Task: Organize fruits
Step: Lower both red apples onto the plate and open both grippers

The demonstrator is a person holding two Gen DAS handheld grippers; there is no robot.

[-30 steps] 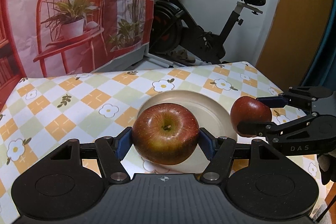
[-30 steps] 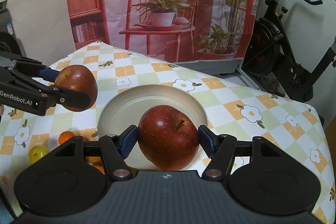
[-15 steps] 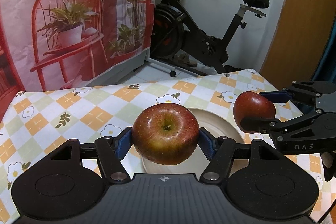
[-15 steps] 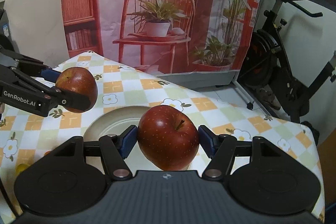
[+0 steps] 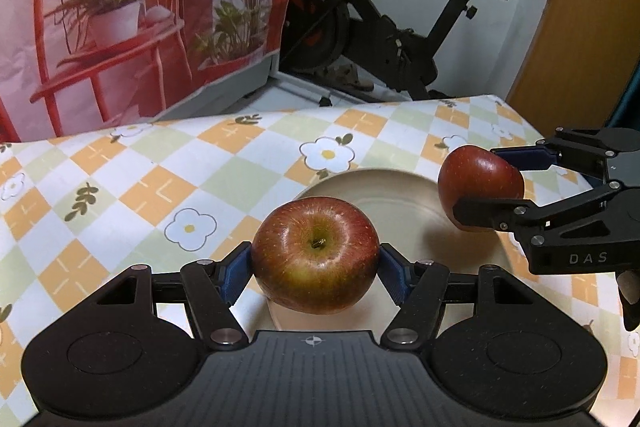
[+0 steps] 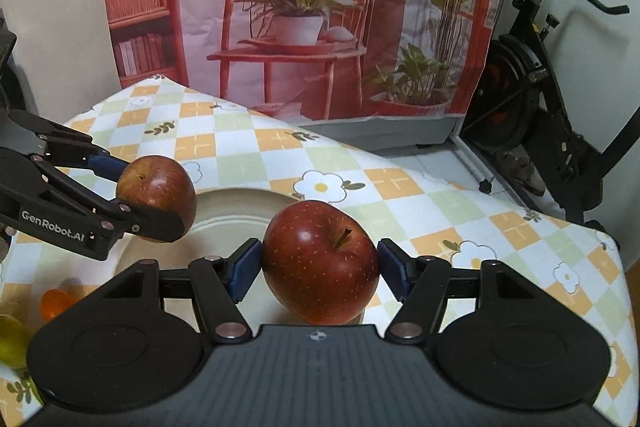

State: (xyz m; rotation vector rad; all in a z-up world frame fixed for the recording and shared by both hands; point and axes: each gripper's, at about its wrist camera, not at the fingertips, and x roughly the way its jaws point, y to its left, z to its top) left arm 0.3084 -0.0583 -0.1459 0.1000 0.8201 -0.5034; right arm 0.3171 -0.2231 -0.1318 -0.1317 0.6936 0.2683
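Red-and-green, the first apple (image 5: 315, 254) sits clamped between the blue pads (image 5: 236, 273) of the left gripper (image 5: 315, 267), stem hollow turned toward the camera. Its jaws are closed on the fruit from both sides, and the apple hangs over the near rim of a cream plate (image 5: 394, 195). From the right wrist view this same apple (image 6: 157, 191) shows at the left, held above the plate's left rim (image 6: 224, 215) by the left gripper (image 6: 152, 203).

Deeper red and speckled, the second apple (image 6: 321, 262) is gripped by the right gripper (image 6: 320, 267), jaws shut on it, its short stem tilted up and to the right. It hangs over the near part of the plate. In the left wrist view that apple (image 5: 480, 183) appears at the right, pinched by the right gripper (image 5: 492, 187) over the plate's right rim.

A checked cloth (image 5: 140, 187) of orange, green and white squares with daisies covers the bench. The plate lies toward the bench's far right corner in the left wrist view. Near the bench's left edge in the right wrist view lie a small orange fruit (image 6: 54, 303) and a yellow-green fruit (image 6: 10, 341), both blurred, just beside each other and partly hidden by the gripper body.

Behind the bench stand a printed backdrop (image 6: 300, 7) with a red chair and an exercise bike (image 5: 384, 23).
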